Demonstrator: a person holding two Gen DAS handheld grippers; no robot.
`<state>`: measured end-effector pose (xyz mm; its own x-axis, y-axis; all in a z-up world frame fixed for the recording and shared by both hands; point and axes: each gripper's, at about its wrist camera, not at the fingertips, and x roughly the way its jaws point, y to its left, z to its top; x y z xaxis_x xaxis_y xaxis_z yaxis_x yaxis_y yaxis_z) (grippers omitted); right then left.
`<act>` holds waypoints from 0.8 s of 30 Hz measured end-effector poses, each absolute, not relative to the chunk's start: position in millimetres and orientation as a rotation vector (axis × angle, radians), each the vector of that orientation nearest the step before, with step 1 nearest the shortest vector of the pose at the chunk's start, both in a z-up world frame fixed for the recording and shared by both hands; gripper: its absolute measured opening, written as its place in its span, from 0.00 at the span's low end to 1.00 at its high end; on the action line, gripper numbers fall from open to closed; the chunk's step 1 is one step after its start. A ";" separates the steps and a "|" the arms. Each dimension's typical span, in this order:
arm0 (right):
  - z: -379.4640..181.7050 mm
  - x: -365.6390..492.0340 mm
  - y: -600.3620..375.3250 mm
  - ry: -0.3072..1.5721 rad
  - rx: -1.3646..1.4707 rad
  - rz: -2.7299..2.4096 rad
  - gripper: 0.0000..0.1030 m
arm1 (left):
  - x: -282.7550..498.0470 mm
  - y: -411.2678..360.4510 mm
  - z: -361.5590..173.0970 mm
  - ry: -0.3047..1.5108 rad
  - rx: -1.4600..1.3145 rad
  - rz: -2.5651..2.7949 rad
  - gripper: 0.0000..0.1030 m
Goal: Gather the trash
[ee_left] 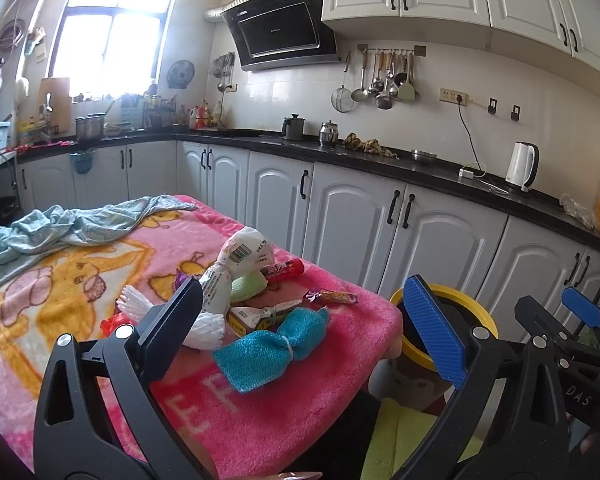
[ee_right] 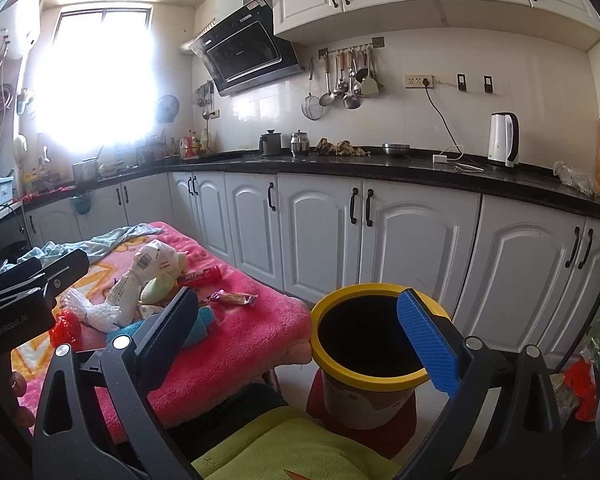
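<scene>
Closest to the viewer, two black hand-held grippers with blue ribbed pads are both spread wide and hold nothing. The left gripper (ee_left: 304, 320) hovers over the near corner of a low table covered by a fluffy pink cartoon-print blanket (ee_left: 284, 400); the right gripper (ee_right: 300, 332) hangs just right of the table, above a round bin with a yellow rim and dark inside (ee_right: 364, 380), which stands on a red base on the floor, almost touching the table's corner.

The trash lies in a loose cluster near the table's right end. Nearest is a teal mesh scrub cloth tied in the middle like a bow (ee_left: 272, 346). Touching it from behind is a small crumpled yellow-and-white packet (ee_left: 256, 314). To the left sit a white foam fruit net (ee_left: 204, 328) and a scrap of red plastic (ee_left: 114, 324). A shiny purple and orange candy wrapper (ee_left: 332, 296) lies alone close to the right edge. Farther back, a tall crumpled white plastic bag with a barcode (ee_left: 240, 260) leans over a pale green bowl-shaped thing (ee_left: 248, 286), with a red tube-shaped wrapper (ee_left: 284, 270) just beside it.

The blanket between the grippers and the pile is bare, and the table edge facing the bin is unobstructed. At the far end a light blue cloth (ee_left: 60, 228) is bunched up, well apart from the trash. Beyond runs a black countertop over white cabinets (ee_right: 380, 168), bearing a white electric kettle (ee_right: 503, 140).
</scene>
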<state>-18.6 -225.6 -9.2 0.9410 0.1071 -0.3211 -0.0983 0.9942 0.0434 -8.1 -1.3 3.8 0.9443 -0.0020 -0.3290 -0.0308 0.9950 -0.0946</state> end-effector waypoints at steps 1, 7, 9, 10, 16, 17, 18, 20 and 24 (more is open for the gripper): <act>-9.4 -18.5 -225.7 0.329 0.026 0.105 0.94 | -8.2 -2.3 3.7 0.334 -0.099 0.015 0.90; -9.4 -18.7 -225.5 0.327 0.026 0.104 0.94 | -8.1 -2.0 3.8 0.336 -0.101 0.014 0.90; -9.2 -18.8 -225.3 0.328 0.024 0.106 0.94 | -8.1 -3.5 3.6 0.335 -0.102 0.015 0.90; -9.4 -18.7 -225.5 0.327 0.025 0.105 0.94 | -8.0 -4.4 3.5 0.336 -0.102 0.016 0.90; -10.0 -18.9 -225.2 0.325 0.024 0.104 0.94 | -8.5 -1.1 3.4 0.336 -0.100 0.013 0.90; -10.6 -18.3 -225.1 0.325 0.024 0.105 0.94 | -8.8 -1.7 3.5 0.336 -0.101 0.013 0.90; -9.0 -18.7 -225.0 0.325 0.024 0.105 0.94 | -9.0 -2.4 3.4 0.335 -0.101 0.014 0.90; -7.9 -18.4 -225.2 0.325 0.023 0.105 0.94 | -8.0 0.0 2.9 0.337 -0.104 0.012 0.90; -7.9 -18.8 -224.8 0.325 0.023 0.105 0.94 | -8.7 -2.3 2.5 0.337 -0.108 0.013 0.90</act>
